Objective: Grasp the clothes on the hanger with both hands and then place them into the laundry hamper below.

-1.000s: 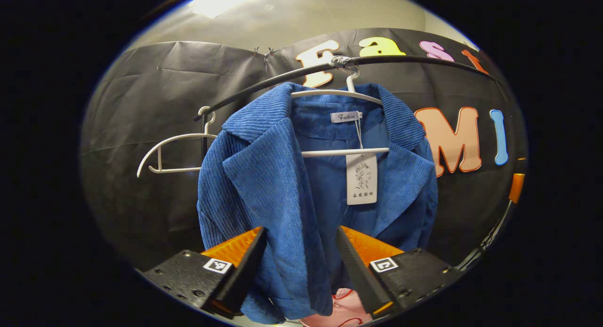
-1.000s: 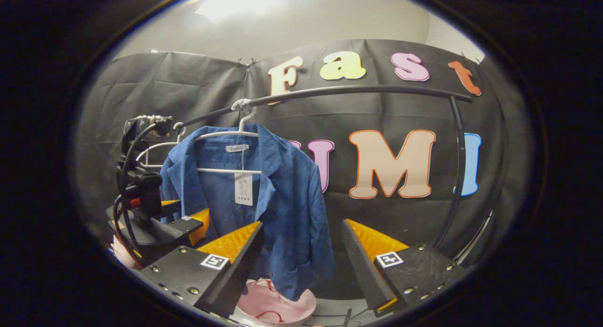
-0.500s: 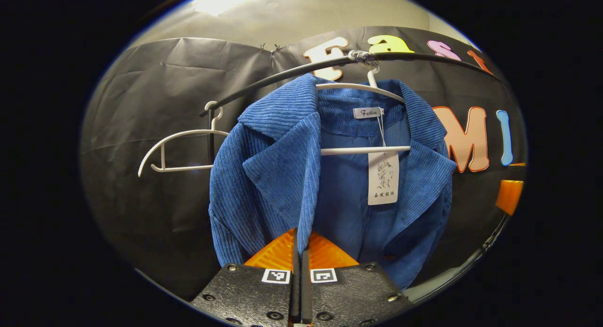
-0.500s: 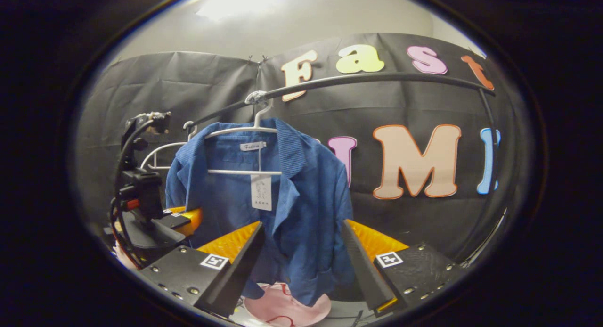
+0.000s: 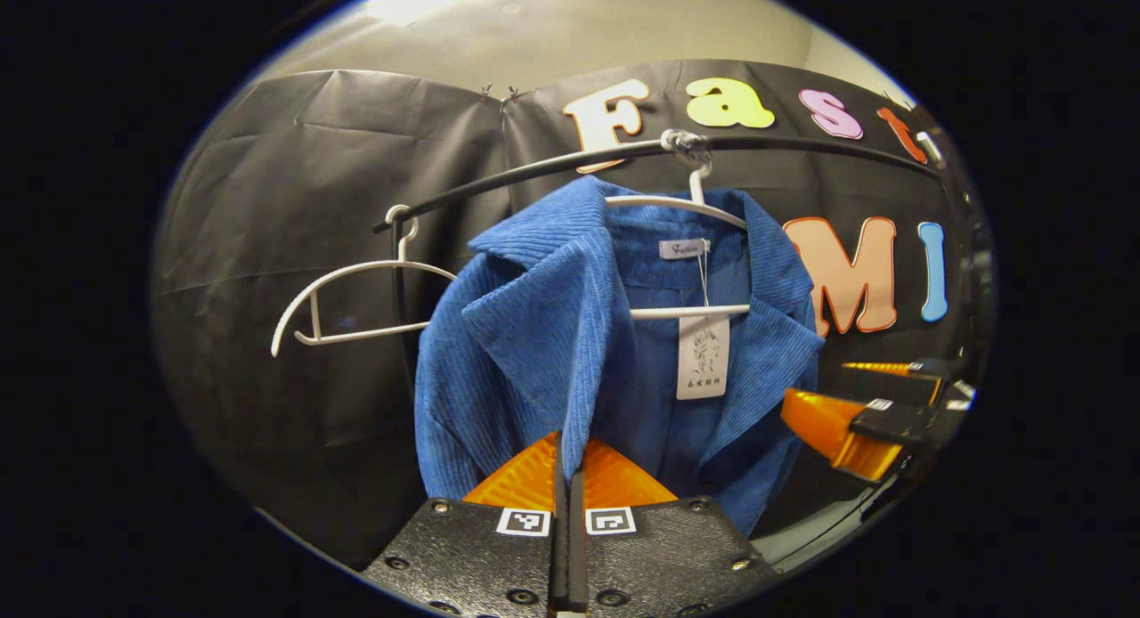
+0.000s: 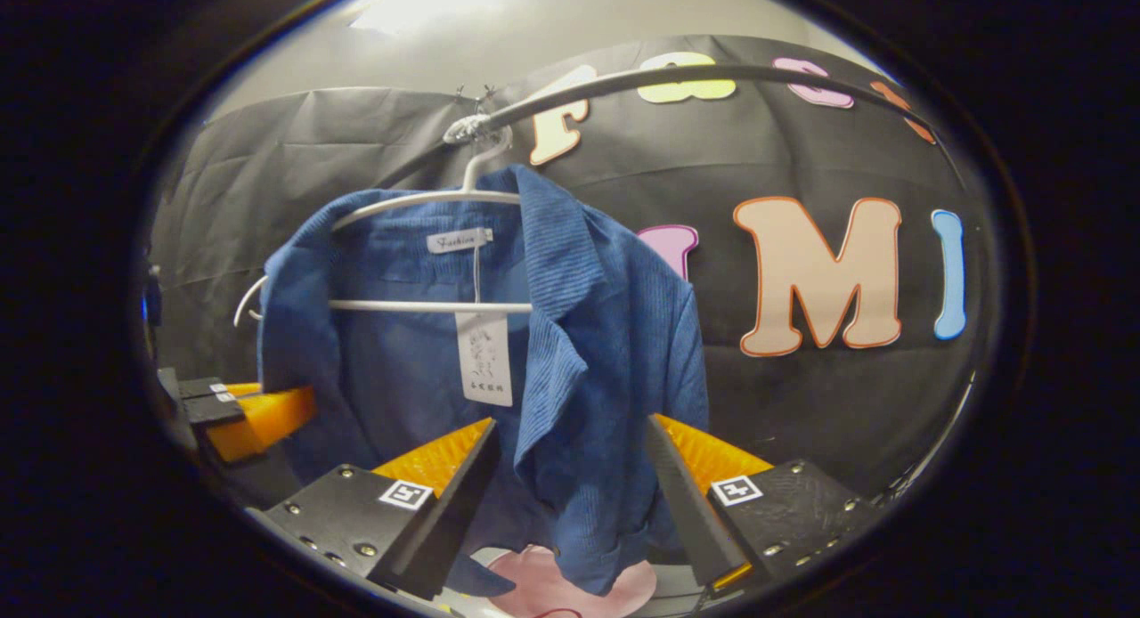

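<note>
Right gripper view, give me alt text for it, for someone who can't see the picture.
The right gripper is open, its fingers either side of the front edge of a blue corduroy jacket on a white hanger hooked on a black rail. The left gripper sits at the jacket's other side, and a pink hamper lies below.

A blue corduroy jacket [image 5: 552, 351] hangs open on a white hanger [image 5: 681, 202] hooked to a black rail, centre frame in my left gripper view; a paper tag dangles from its collar label. My left claw [image 5: 567, 462], bottom centre, is clamped on the front edge below the lapel. In my right gripper view, the other front panel falls between my spread right claw [image 6: 570, 444], above the pink hamper [image 6: 570, 591] at the bottom edge.
</note>
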Demonstrator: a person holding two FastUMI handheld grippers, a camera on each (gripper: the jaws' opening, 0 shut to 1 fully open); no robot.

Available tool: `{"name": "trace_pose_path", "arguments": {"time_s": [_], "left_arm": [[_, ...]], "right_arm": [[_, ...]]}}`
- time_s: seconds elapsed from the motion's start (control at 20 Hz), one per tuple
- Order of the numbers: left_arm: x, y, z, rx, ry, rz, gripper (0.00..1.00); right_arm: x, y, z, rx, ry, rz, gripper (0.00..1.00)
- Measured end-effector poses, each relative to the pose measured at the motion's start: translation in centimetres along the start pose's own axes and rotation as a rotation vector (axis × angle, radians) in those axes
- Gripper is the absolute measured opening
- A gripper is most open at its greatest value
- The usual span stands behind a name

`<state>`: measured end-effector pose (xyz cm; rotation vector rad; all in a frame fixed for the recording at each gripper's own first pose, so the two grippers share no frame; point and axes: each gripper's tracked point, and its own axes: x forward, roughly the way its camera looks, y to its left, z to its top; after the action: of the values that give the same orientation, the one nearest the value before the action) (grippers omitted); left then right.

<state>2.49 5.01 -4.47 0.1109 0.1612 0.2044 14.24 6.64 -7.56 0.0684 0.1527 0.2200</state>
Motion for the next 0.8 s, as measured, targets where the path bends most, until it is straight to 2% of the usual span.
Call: {"name": "trace_pose_path", "arguments": {"time_s": [0.25,0.4,0.45,0.5,0.55,0.6,0.75,0.8], "left_arm": [[-1.0,2.3,2.2,-0.023,-0.017,0.03,0.0],[-1.3,3.3,3.1,-0.026,-0.026,0.048,0.0],[-1.3,3.5,3.4,-0.023,-0.029,0.053,0.0],[-1.5,3.8,3.6,-0.02,-0.032,0.059,0.0],[-1.5,3.9,3.8,-0.02,-0.033,0.063,0.0],[-1.5,4.1,3.9,-0.021,-0.035,0.069,0.0],[-1.6,4.9,4.3,-0.023,-0.039,0.089,0.0],[-1.7,5.2,4.4,-0.022,-0.04,0.098,0.0]], "right_arm": [[3.1,0.8,-1.9,0.007,0.04,0.001,0.99],[3.5,0.8,-2.8,-0.003,0.056,-0.013,0.99],[3.9,0.7,-3.1,-0.003,0.061,-0.017,0.89],[4.1,0.5,-3.1,-0.002,0.066,-0.02,0.93],[4.3,0.4,-3.5,-0.002,0.072,-0.024,0.77],[4.4,0.1,-3.5,-0.002,0.076,-0.032,0.73],[4.8,-0.8,-3.7,0.003,0.092,-0.044,0.41],[5.0,-1.4,-3.7,0.002,0.095,-0.067,0.41]]}}
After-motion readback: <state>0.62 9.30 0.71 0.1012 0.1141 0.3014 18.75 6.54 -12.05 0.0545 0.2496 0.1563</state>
